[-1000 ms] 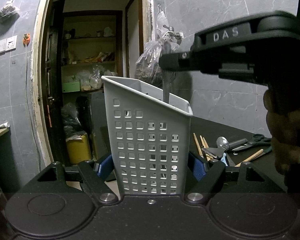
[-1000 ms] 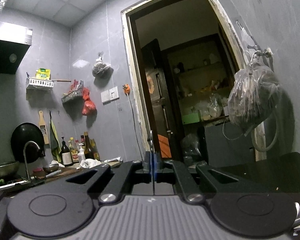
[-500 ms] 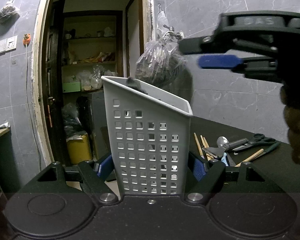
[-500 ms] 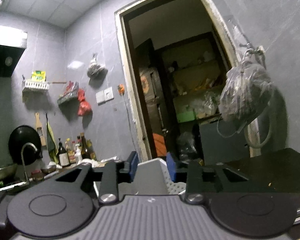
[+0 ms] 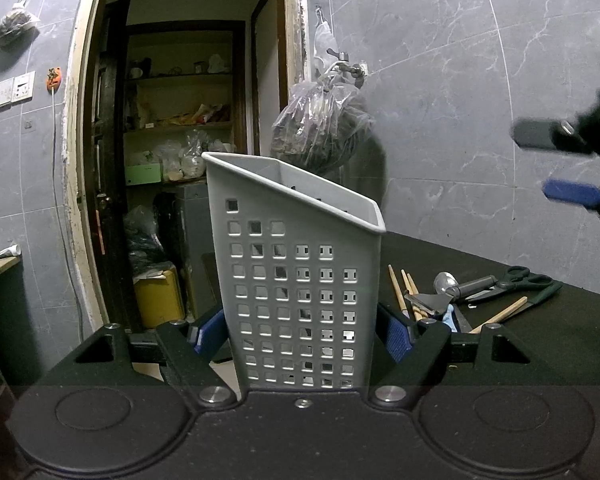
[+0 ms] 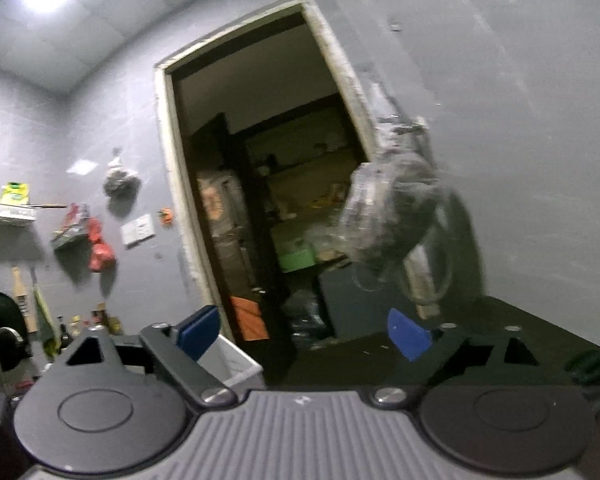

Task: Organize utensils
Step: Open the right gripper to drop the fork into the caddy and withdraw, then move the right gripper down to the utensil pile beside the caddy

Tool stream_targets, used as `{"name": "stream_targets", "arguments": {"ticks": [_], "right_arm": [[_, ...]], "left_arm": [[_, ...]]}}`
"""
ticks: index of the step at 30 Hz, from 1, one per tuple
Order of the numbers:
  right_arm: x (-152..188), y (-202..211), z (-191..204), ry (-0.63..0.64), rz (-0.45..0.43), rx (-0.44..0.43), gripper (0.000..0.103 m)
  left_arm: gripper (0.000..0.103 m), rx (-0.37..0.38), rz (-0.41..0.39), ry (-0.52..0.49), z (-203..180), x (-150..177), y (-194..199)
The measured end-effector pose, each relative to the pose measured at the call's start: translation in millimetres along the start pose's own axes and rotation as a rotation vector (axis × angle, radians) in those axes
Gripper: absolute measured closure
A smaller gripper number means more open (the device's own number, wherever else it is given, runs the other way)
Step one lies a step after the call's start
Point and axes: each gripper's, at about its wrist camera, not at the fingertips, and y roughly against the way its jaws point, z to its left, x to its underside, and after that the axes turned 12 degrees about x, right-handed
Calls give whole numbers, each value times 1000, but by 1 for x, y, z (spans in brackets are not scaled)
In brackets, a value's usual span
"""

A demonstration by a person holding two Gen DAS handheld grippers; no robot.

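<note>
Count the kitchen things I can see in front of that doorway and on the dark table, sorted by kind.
Basket: 1
Wooden sticks: 4
Scissors: 1
Scoop: 1
Flat metal blade: 1
Total: 8. The pile overlaps, so more may be hidden.

One perforated caddy (image 5: 300, 280); one scissors (image 5: 516, 280); several wooden chopsticks (image 5: 400, 292); two hanging plastic bags (image 5: 320, 128).

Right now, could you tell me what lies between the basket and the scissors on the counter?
In the left wrist view, chopsticks, a spoon and a peeler lie between the basket and the scissors.
</note>
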Motion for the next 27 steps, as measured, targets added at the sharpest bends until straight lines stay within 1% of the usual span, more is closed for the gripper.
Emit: {"name": "stream_targets", "arguments": {"ticks": [1, 2, 5, 12, 18, 23, 27], "right_arm": [[3, 3, -4, -10, 3, 13, 1], [7, 5, -9, -22, 6, 26, 0], [18, 12, -24, -56, 21, 66, 0], [41, 20, -55, -185, 53, 147, 0], [55, 18, -69, -251, 75, 163, 0], [63, 16, -73, -258, 90, 183, 0], [64, 16, -72, -256, 84, 193, 0]], "left_arm": [[24, 0, 0, 0, 0, 0, 0], [24, 0, 0, -1, 0, 0, 0], [24, 0, 0, 0, 0, 0, 0], [24, 0, 1, 0, 0, 0, 0], [24, 0, 1, 0, 0, 0, 0], [23, 0, 1, 0, 0, 0, 0], [23, 0, 1, 1, 0, -1, 0]]}}
